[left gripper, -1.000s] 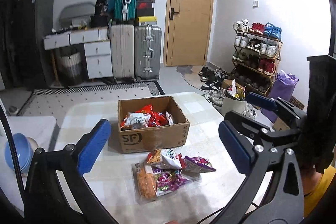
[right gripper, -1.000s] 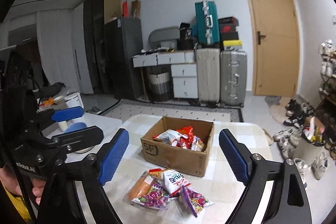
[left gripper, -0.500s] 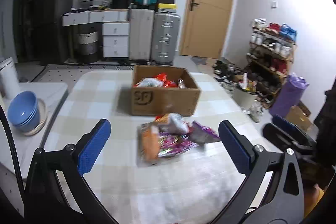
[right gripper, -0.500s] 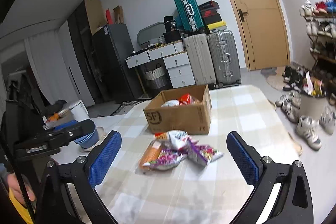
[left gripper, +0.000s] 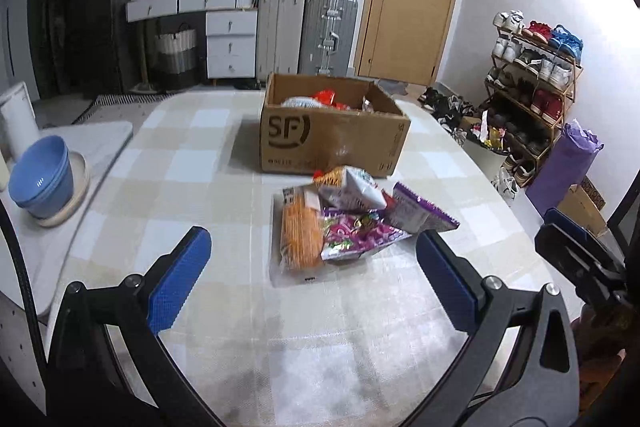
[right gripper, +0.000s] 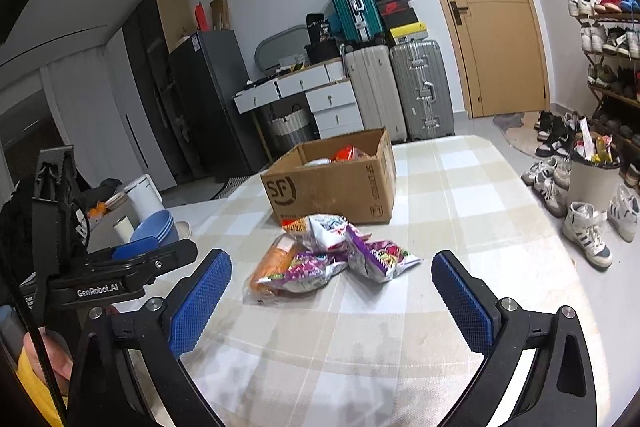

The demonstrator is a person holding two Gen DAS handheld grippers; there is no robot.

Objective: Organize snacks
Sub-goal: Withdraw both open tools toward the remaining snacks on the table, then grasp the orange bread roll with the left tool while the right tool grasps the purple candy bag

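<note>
Two hand-held grippers face a small heap of snack packets on a table (left gripper: 168, 163) covered in a pale checked cloth. The left gripper (left gripper: 316, 279) has its blue-padded jaws spread wide with nothing between them, and it hangs short of the heap, tipped downward toward it. The right gripper (right gripper: 332, 295) is likewise spread to its widest, its jaws having just finished opening, and it too is empty; the heap sits centred in the gap ahead of it, apparently so a packet can be framed before closing. Each gripper shows at the edge of the other's view, so they approach side by side. The snack heap (left gripper: 352, 223) lies just in front of an open cardboard box (left gripper: 332, 139), close to it but not touching. An orange packet (left gripper: 300, 235) lies flat at the heap's left; a pink and green packet (left gripper: 360, 239) overlaps it; a white packet (left gripper: 352, 187) rests on top nearest the box; a purple packet (left gripper: 420, 211) leans out to the right. Red and white packets already show above the box rim, so the box seems to be where snacks are being gathered. The topmost white packet looks easiest to lift first. Stacked blue bowls (left gripper: 40, 175) stand well off to the left on a lower white surface. Suitcases, drawers, a door and a shoe rack fill the background.
</note>
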